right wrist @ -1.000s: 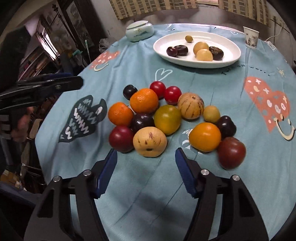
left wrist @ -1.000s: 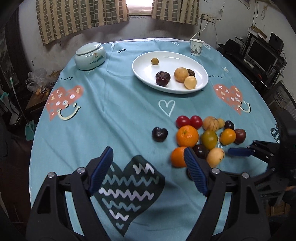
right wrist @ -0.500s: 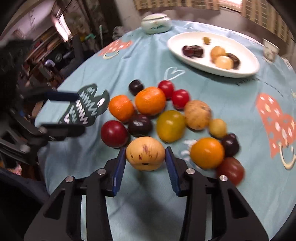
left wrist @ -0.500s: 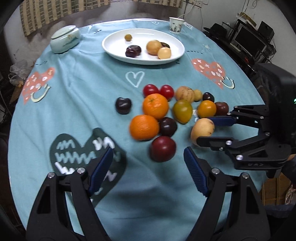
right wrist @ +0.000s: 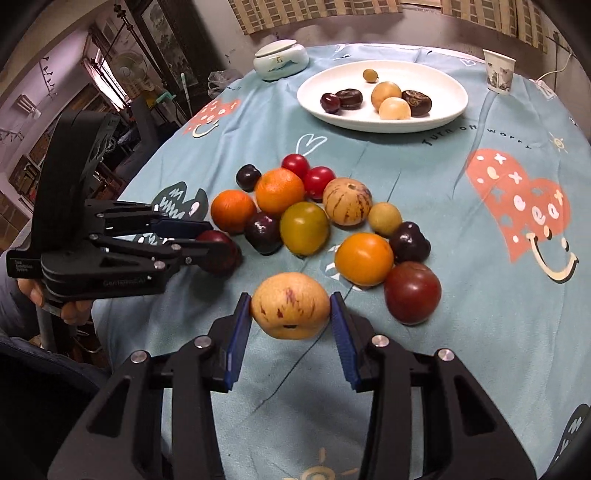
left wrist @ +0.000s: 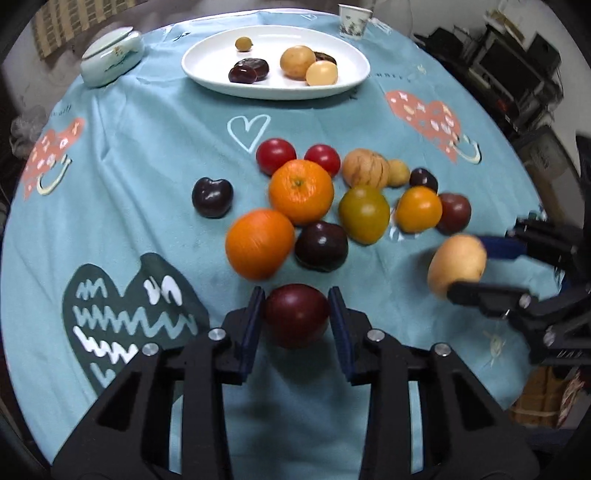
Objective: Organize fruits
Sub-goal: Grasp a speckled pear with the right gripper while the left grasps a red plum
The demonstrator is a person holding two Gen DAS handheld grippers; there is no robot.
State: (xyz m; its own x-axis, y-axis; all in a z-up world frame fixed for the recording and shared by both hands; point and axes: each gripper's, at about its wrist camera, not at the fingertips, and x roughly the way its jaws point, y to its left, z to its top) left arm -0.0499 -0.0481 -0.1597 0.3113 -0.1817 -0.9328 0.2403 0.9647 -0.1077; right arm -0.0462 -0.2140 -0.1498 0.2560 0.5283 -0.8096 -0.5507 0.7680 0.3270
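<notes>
My left gripper [left wrist: 296, 315] is shut on a dark red plum [left wrist: 296, 314] at the near edge of the fruit pile; it also shows in the right wrist view [right wrist: 207, 240]. My right gripper [right wrist: 291, 310] is shut on a pale yellow speckled fruit [right wrist: 290, 311], held just above the cloth; it shows in the left wrist view [left wrist: 457, 263]. Several loose fruits lie in a pile: two oranges [left wrist: 301, 192], red tomatoes [left wrist: 276, 156], a green-yellow tomato [left wrist: 364, 214], dark plums [left wrist: 321, 246]. A white oval plate [left wrist: 207, 72] with several fruits stands at the far side.
A lidded ceramic bowl [left wrist: 112, 57] stands at the far left and a paper cup [left wrist: 354, 16] at the far right. The round table has a blue printed cloth [left wrist: 147, 147]. Furniture and clutter surround the table.
My left gripper has moved forward and closed on the dark red plum. My right gripper has lifted the yellow speckled fruit and drawn it back from the pile.
</notes>
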